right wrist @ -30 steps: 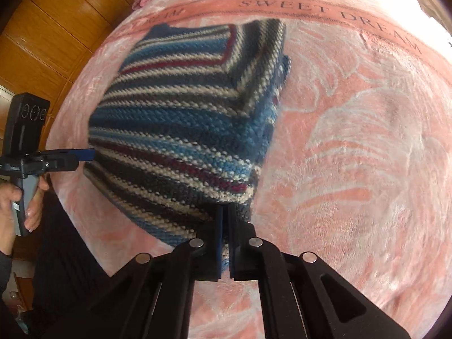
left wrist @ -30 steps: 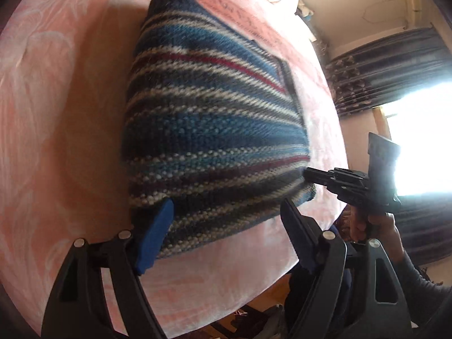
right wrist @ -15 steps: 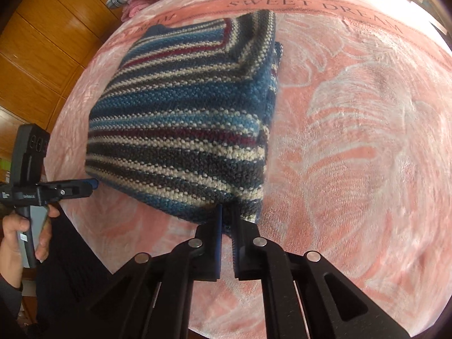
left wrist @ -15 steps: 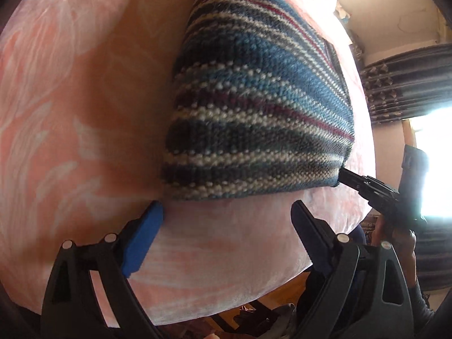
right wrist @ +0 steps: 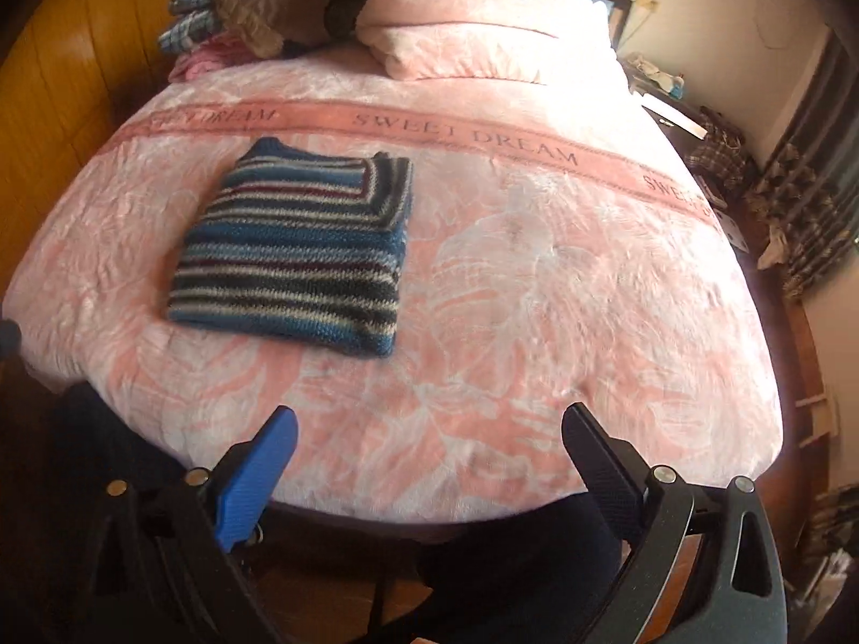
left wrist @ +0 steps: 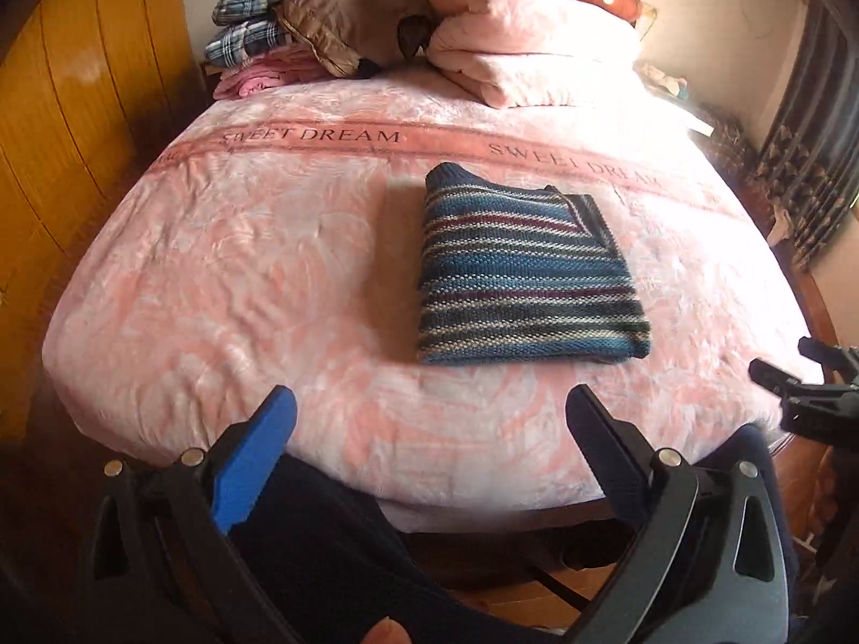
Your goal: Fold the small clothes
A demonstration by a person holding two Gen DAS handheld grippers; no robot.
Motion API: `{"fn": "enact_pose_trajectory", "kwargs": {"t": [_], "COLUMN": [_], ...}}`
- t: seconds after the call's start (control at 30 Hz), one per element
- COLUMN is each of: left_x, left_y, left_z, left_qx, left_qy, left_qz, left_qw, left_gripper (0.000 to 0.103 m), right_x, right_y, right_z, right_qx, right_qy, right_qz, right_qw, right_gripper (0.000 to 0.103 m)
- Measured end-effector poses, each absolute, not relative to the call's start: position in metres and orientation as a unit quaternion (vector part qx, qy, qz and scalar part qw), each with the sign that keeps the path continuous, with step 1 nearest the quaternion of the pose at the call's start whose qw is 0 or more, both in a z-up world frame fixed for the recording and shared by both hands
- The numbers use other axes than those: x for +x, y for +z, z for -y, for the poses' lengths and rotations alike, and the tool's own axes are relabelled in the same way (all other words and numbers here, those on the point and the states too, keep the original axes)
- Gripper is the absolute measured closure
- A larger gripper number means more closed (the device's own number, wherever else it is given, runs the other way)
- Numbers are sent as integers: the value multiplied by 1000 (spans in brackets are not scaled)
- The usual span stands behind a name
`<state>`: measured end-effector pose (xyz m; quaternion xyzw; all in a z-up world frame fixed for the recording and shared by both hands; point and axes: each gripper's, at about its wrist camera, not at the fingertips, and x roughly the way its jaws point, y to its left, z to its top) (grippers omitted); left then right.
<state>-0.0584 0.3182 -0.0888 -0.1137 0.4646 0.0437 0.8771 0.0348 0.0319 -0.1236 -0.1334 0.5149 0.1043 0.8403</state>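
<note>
A: Step in hand? The striped sweater [left wrist: 523,273] is seen folded into a compact rectangle, lying flat on the pink blanket [left wrist: 268,279], just short of the "SWEET DREAM" band [left wrist: 322,135] and well clear of the near edge.

B: Fold judged complete, or nearly so. No cloth is held. The left gripper [left wrist: 429,429] is held off the near edge of the blanket, jaws spread wide with nothing between them. The right gripper [right wrist: 427,432] is posed likewise, jaws spread, empty, well apart from the sweater.

A: Pose of the arms?

B: Both tools are held low and level at the foot of the blanket, fingers aimed toward the sweater. In the left wrist view the right gripper is glimpsed beyond the sweater's right side, off the blanket.

A: Next move?

B: Judged: either the folded piece is to be set aside toward the stacked clothes [left wrist: 257,48] beyond the printed band, or another small garment is to be fetched. For a carry, both near corners would need to be pinched together so the layers are not spilled.
</note>
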Motion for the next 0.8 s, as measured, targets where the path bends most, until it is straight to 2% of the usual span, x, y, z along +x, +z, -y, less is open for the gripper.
{"fn": "enact_pose_trajectory", "kwargs": {"t": [0.07, 0.2, 0.33, 0.8], "left_x": [-70, -86, -103, -104], "left_y": [-70, -37, -22, -40], "left_z": [-314, -294, -287, -270], "left_qx": [-115, -48, -47, -63], "left_qy": [51, 76, 92, 70], "left_qz": [-463, -486, -480, -508], "left_qw": [877, 869, 871, 856], "left_gripper": [3, 3, 3, 3], "right_x": [22, 1, -18, -47], "right_y": [-105, -59, -24, -32], "right_z": [-32, -35, -39, -42], "right_qx": [-115, -105, -89, -93], "right_qy": [125, 129, 117, 85], "right_qz": [-508, -483, -454, -461], "right_qw": [844, 860, 879, 878], "right_gripper": [4, 4, 4, 4]}}
